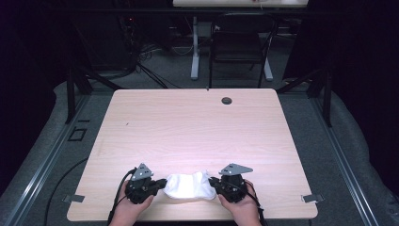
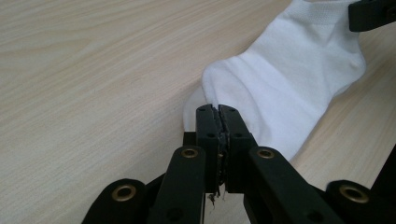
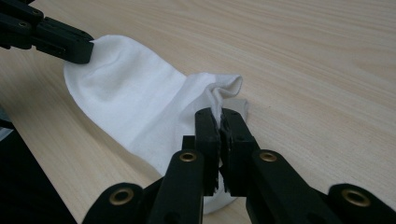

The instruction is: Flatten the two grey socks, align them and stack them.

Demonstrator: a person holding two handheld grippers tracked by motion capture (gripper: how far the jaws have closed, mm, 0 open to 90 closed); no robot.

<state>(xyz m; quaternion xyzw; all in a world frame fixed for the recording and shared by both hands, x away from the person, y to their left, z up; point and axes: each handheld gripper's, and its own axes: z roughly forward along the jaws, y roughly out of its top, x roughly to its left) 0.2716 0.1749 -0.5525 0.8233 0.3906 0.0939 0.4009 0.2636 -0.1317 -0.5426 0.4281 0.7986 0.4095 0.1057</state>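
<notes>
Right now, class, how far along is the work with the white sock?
Done: the left gripper and right gripper have each shut on an end of the white sock. In hand: it is held between them near the table's front edge, still bunched. Left: probably flattening or folding it; nothing looks finished yet.

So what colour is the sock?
White, plain all over. The sock shows best in the right gripper view.

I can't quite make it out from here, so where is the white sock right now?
In the high view the white sock lies at the near edge of the wooden table, stretched between the left gripper and the right gripper, each pinching one end.
</notes>
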